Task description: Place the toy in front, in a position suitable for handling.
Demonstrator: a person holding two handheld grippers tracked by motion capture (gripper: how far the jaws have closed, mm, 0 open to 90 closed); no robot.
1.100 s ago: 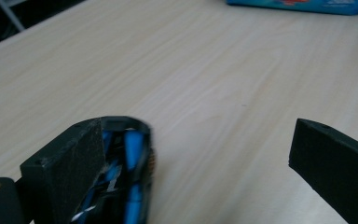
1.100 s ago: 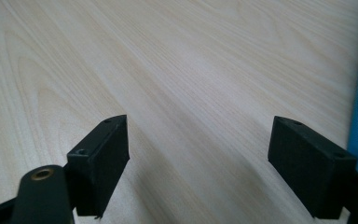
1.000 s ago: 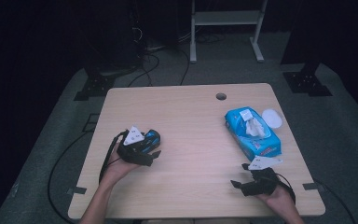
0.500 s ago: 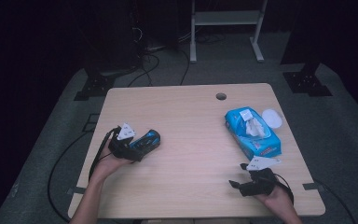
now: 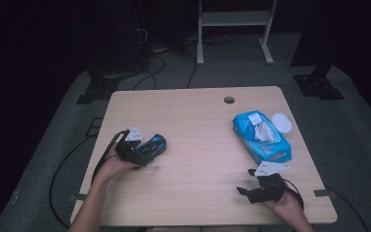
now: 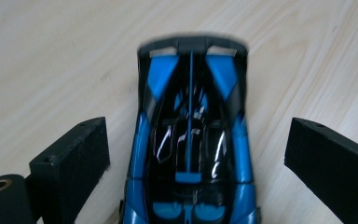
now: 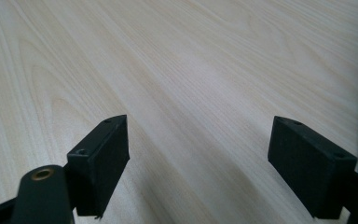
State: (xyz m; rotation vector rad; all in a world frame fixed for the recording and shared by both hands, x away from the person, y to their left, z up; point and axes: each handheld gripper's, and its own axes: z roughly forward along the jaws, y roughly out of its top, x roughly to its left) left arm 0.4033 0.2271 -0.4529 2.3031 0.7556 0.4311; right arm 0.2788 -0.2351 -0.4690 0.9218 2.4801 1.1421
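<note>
Near the tabletop's left edge, the left gripper (image 6: 193, 154) straddles the toy car (image 6: 191, 140), jaws wide with gaps either side, seemingly not touching it. The step looks like grasping; next, close squarely on its flanks. The right gripper (image 7: 198, 158) rests open and empty near the front-right corner.

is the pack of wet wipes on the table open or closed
Open. The blue wipes pack has its flap lifted and a white wipe sticking up from the top; its white lid lies on the table beside it.
</note>
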